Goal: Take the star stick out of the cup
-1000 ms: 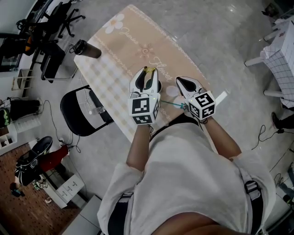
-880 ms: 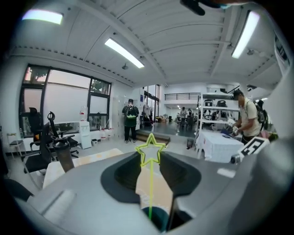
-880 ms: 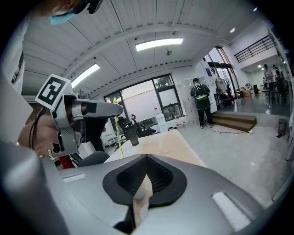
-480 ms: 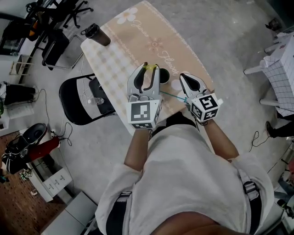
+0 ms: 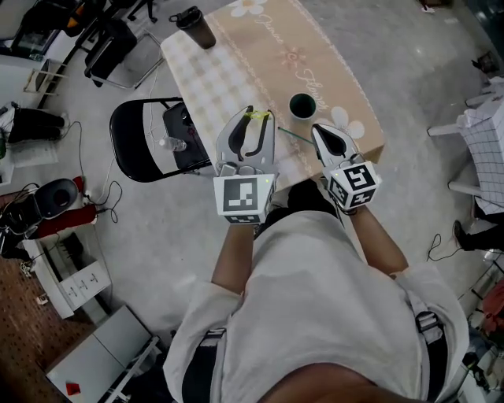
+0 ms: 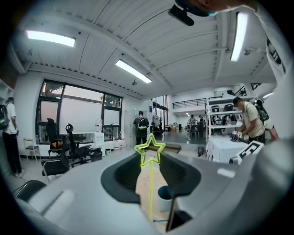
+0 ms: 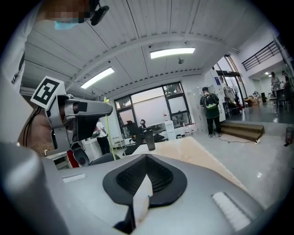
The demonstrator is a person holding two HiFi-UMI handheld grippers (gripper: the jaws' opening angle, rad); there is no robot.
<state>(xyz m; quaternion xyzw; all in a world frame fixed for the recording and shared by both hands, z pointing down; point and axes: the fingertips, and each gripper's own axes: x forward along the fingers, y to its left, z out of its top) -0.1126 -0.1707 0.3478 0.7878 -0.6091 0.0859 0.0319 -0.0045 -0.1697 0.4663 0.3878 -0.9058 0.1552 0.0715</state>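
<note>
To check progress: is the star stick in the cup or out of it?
Out: the left gripper holds the star stick between its jaws, apart from the cup on the table.

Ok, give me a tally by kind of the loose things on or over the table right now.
Sticks: 2, the yellow star stick in the left tool and the teal stick in the right tool
Cups: 1, the dark green cup
Tumblers: 1, the dark tumbler
Total: 4
</note>
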